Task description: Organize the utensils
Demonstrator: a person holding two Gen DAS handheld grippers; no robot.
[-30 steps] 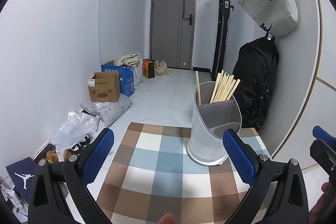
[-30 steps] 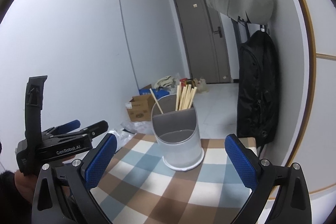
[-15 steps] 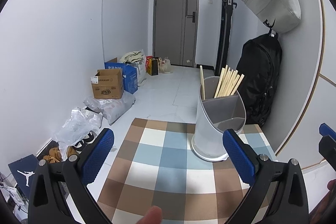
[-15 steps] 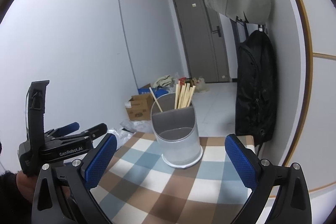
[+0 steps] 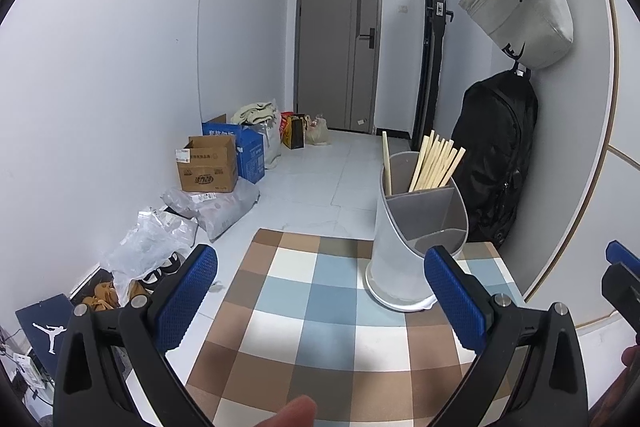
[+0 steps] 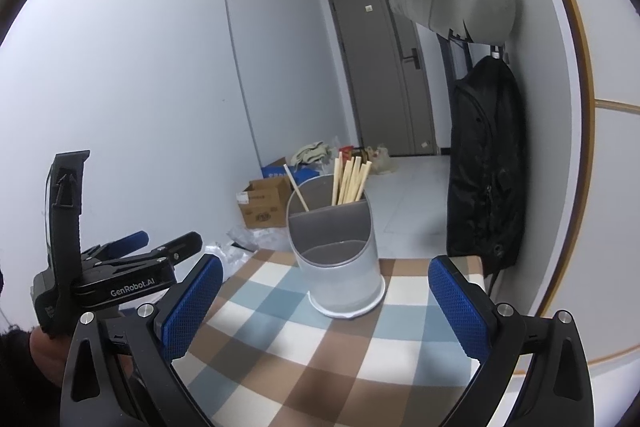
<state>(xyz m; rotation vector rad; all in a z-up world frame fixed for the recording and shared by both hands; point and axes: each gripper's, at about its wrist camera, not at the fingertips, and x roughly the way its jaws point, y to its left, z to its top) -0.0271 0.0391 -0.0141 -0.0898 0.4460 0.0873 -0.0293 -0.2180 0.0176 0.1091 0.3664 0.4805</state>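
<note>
Both grippers, left (image 5: 320, 291) and right (image 6: 326, 301), hover spread wide, empty, facing the utensil holder (image 6: 334, 251).

I see a brown-blue-white checked cloth (image 5: 320, 311), grey holder (image 5: 416, 227), pale wood chopsticks (image 5: 434, 165), blue pads (image 5: 188, 295), black backpack (image 5: 496, 155)

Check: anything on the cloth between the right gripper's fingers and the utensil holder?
Nothing. The right wrist view shows only bare checked tablecloth between the open right gripper and the utensil holder.
</note>
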